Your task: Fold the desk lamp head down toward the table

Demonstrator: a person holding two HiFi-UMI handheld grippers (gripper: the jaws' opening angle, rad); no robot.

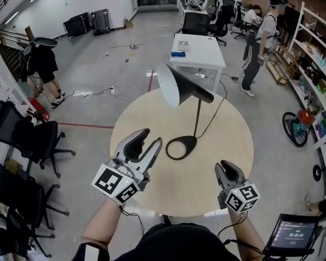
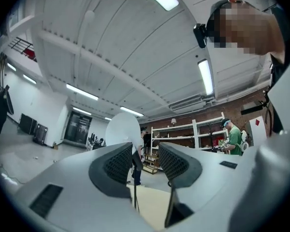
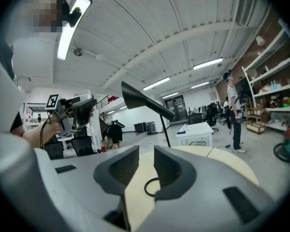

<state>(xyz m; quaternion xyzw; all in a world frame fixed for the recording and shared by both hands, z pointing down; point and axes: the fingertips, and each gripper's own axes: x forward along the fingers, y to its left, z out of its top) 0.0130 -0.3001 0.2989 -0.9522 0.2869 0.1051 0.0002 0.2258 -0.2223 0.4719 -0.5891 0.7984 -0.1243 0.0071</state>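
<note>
Presently both tools hang over the near edge of the table (image 1: 228,140), and neither touches the desk lamp (image 1: 198,113).

- Left tool (image 1: 152,136): jaws moderately apart, nothing between the pads (the lamp's stem shows far off through the gap).
- Right tool (image 1: 226,166): jaws a little apart, likewise empty.
- Lamp: stands near the table's centre on a ring base (image 1: 181,147). The lamp head (image 1: 176,83) sits atop the thin stem, well above the table, with the shade mouth turned leftward.

Risks, as judged:
- The base looks light and open, and the stem is tall. A push on the head with nothing steadying the base could tip the whole lamp or skate it across the top.
- The cone shade is smooth and tapered, so a pinch on it may slip. The neck behind it looks the safer hold.
- The cord (image 1: 212,121) trails off the far edge. A snag there would drag the base.

Surface: round, pale wood-toned top, bare apart from the lamp.

Room: open workshop-office with a grey floor and a red tape line. Black office chairs stand at left, a white table lies beyond, shelving runs along the right wall, and a few people stand about.
</note>
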